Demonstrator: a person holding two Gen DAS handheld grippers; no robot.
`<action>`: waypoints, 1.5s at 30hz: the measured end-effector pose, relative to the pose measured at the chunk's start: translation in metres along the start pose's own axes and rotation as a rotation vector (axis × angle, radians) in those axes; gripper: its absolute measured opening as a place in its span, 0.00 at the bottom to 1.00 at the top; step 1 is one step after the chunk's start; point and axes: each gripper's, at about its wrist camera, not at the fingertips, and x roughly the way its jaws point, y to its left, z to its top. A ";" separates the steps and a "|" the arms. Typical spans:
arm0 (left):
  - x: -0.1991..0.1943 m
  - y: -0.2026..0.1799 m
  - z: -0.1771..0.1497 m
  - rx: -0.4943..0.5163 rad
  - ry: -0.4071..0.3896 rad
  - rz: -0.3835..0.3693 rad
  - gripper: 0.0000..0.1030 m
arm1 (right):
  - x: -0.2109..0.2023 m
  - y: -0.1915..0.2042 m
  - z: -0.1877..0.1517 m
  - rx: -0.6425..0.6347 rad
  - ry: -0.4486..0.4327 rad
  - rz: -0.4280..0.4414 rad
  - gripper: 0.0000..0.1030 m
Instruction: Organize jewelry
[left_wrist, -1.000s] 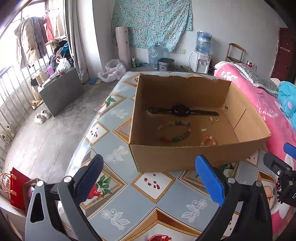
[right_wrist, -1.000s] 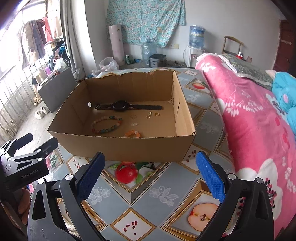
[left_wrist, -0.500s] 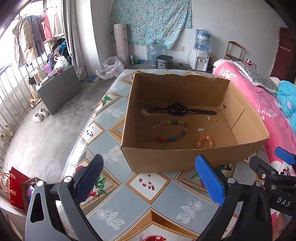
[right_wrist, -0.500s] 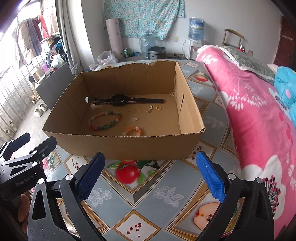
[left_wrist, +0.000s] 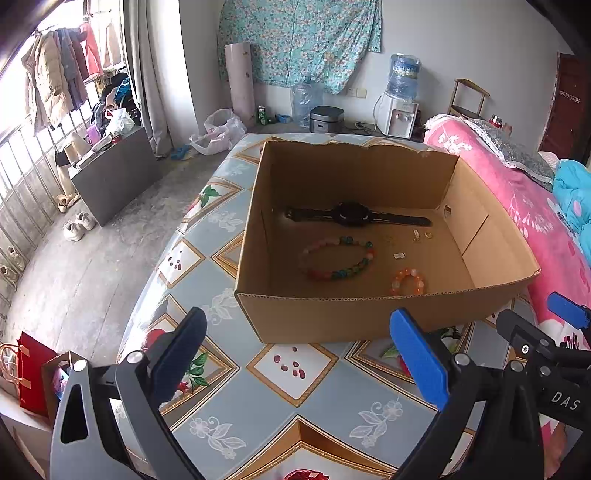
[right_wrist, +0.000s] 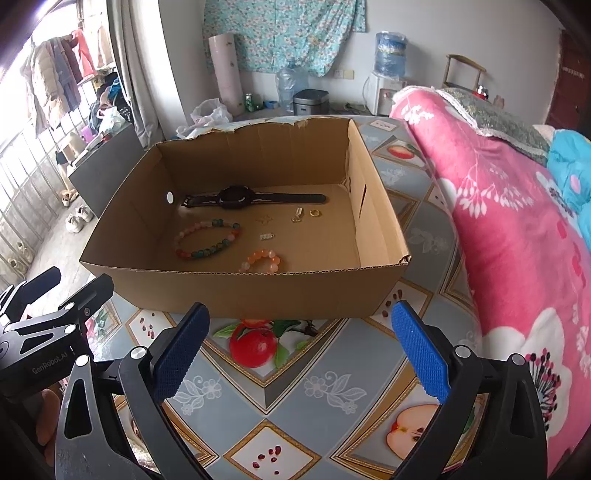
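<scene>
While hovering before open brown cardboard box (left_wrist: 354, 321), left gripper (left_wrist: 303, 354) and right gripper (right_wrist: 306, 349) wide open, holding nothing, black wristwatch (right_wrist: 236, 197), multicoloured bead bracelet (right_wrist: 207, 238), small orange bead bracelet (right_wrist: 262, 260) inside.

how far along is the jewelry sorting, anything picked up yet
Hard to call anything sorted: the watch, multicolour bead bracelet, orange bracelet and small gold ring lie loose on the cardboard box floor. Nothing is in hand; the left tool and right tool are open, short of the box. Every pick-up remains.
</scene>
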 end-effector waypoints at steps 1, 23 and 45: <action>0.001 0.000 0.000 -0.001 0.003 -0.001 0.95 | 0.000 0.000 0.000 0.001 0.001 0.000 0.92; 0.004 0.000 -0.001 -0.007 0.013 -0.007 0.95 | 0.004 -0.003 0.000 0.004 0.009 0.005 0.92; 0.004 -0.001 0.000 -0.008 0.016 -0.009 0.95 | 0.005 -0.003 0.001 0.008 0.010 0.006 0.92</action>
